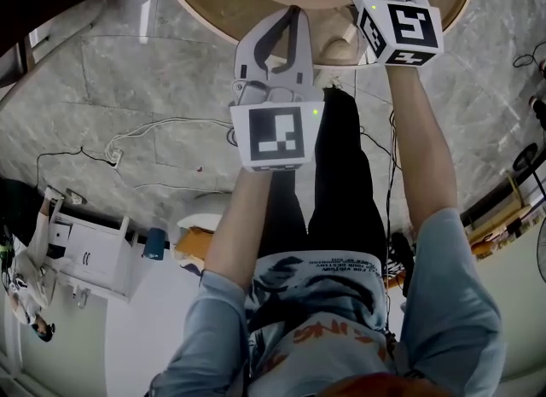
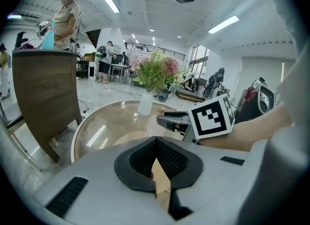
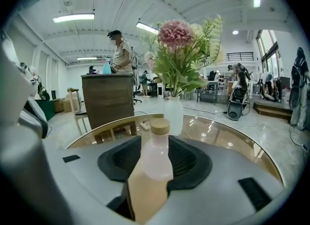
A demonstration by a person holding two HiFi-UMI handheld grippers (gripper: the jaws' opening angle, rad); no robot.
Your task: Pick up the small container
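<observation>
Nearest the person, the left gripper (image 2: 156, 163) was clenched over the near part of the round glass-topped table (image 2: 97, 122). Its dark pads met at the tips with nothing between them, and only a thin wedge of tan tabletop showed below.

To its right and a little farther in, the right gripper (image 3: 155, 158) was grasping the small container (image 3: 156, 151), a pale translucent bottle with a tan cap. The bottle stood upright between the two dark pads, one pad against each side, and its cap rose above them. Tan surface showed beneath the bottle, but I could not tell whether its base touched the table. In the left gripper view, the right gripper reached in from the right with its marker cube (image 2: 210, 117) facing the camera.

Just beyond the container, near the far side of the table, stood a white vase (image 3: 173, 115) holding green leaves and a pink flower (image 3: 175, 31). Past the table's left edge was a brown wooden panel on legs (image 3: 107, 98), with a person in a cap (image 3: 121, 52) standing behind it. A bright hall with ceiling strip lights opened out farther back.
</observation>
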